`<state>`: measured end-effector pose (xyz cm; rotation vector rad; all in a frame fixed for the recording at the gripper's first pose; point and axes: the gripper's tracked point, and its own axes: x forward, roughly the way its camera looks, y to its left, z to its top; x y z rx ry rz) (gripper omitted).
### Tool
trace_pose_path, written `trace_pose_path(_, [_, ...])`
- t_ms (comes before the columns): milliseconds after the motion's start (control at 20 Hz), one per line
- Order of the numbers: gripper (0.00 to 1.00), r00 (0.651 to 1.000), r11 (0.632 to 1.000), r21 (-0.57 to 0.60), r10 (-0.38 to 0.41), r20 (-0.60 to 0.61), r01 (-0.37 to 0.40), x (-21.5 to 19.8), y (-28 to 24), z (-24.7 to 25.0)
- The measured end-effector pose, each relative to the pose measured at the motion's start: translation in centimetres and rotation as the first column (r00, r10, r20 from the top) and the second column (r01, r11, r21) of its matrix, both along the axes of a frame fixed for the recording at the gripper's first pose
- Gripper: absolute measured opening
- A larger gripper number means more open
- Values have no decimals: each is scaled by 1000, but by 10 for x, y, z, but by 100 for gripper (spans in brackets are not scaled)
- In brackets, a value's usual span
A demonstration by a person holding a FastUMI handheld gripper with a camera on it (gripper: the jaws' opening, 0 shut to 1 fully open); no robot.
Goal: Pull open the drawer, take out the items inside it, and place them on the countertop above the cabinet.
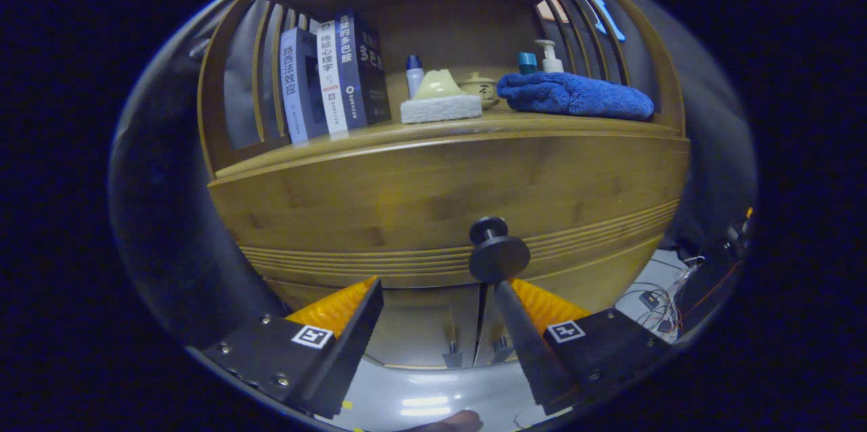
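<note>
Gripper wide open, holds nothing, knob just above right finger; one drawer closed; countertop: three books, one towel, one sponge

tool-mounted fisheye, close, facing the cabinet front

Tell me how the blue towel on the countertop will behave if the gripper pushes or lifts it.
The blue towel lies in a soft, rumpled fold, so it would probably flop and drape when lifted. Its fluffy pile suggests it is light and easy to pinch. Pushed, it would likely bunch up and might nudge the pump bottle behind it. The gripper is open, below the drawer knob.
</note>
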<state>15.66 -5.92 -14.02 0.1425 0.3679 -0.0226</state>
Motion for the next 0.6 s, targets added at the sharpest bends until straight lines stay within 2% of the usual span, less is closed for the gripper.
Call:
trace_pose_path(150, [99,999,999,-42,32,22,-31,-14,3,27])
trace_pose_path(300, [99,999,996,-84,6,45,-2,-31,-4,60])
trace_pose_path(600, [99,985,995,-66,-61,161,72,-77,-20,144])
